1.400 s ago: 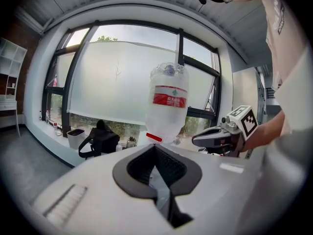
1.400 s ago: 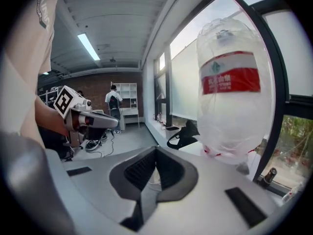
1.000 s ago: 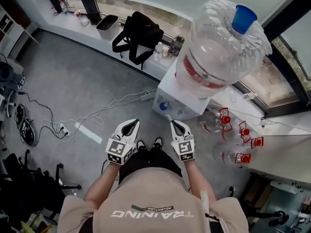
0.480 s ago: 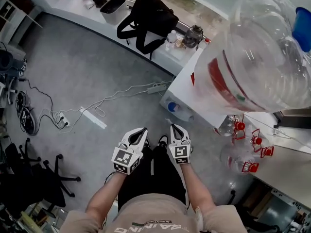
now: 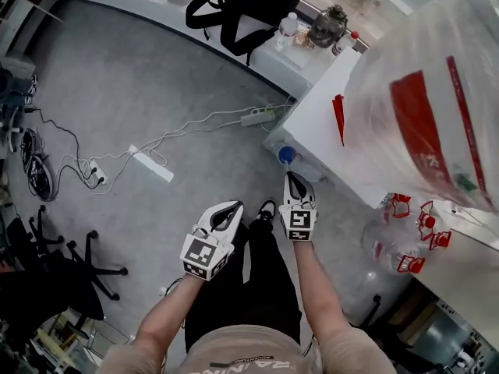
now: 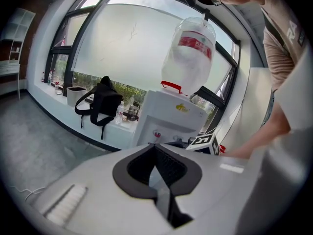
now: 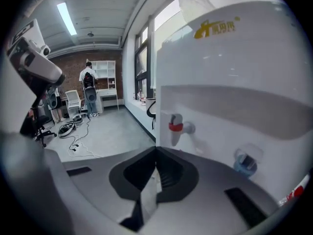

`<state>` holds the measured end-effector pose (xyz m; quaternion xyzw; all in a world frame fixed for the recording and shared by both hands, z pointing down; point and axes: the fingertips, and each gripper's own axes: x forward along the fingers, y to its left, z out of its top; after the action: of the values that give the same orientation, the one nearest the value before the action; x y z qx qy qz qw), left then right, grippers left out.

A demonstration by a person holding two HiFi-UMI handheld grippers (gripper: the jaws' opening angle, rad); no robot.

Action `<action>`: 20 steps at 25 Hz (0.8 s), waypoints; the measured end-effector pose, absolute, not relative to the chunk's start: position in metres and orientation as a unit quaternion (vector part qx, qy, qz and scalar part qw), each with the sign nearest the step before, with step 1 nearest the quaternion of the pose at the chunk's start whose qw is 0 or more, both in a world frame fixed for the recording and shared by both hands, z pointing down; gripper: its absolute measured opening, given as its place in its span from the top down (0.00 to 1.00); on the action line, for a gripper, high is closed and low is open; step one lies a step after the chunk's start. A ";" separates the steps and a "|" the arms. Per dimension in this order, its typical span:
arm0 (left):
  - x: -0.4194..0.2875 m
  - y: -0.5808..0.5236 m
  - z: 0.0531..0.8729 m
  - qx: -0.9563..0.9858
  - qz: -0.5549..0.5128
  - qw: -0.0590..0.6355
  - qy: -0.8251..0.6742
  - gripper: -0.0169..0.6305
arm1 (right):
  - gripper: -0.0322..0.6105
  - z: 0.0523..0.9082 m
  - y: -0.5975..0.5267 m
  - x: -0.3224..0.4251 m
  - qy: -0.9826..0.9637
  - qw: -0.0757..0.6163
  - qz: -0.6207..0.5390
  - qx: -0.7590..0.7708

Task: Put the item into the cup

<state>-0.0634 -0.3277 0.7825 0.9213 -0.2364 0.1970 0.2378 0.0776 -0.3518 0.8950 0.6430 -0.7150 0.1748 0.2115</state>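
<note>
Looking down at a big grey floor (image 5: pixel 156 76) in an open office sort of room, with long windows over a white ledge (image 5: pixel 117 2). Far end in the right gripper view: brick wall (image 7: pixel 98 58), white shelving, a person (image 7: pixel 89 80) standing there.

Close to the legs, a white water dispenser (image 5: pixel 327 131) with a large clear bottle (image 5: pixel 437 107) upside down on top. Red label on it, print too blurry to read. Gold logo (image 7: pixel 215 27) with a few characters on the dispenser front, can't read that either.

Black backpack (image 5: pixel 242 2) on the ledge. Clear jugs (image 5: pixel 401 232) with red fittings beside the dispenser. White power strip (image 5: pixel 150 164) and cables across the floor.

Left gripper (image 5: pixel 231 207) low over the floor, jaws pressed together, nothing in them. Right gripper (image 5: pixel 291 181) likewise closed and empty, tip just by the blue tap (image 5: pixel 287 155). Can't tell where the cup or the item is.
</note>
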 end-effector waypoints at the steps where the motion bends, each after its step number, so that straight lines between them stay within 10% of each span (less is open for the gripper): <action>1: -0.065 -0.327 0.786 0.921 0.197 0.239 -0.237 0.96 | 0.93 0.899 -0.354 0.080 -0.713 0.212 0.175 0.645; 20: -0.075 -0.321 0.832 0.911 0.219 0.264 -0.230 0.96 | 0.93 0.956 -0.381 0.109 -0.689 0.228 0.194 0.660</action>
<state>-0.0753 -0.3210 0.8325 0.9110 -0.2297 0.2187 0.2636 0.1095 -0.3809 0.9560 0.6600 -0.6888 0.1944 0.2283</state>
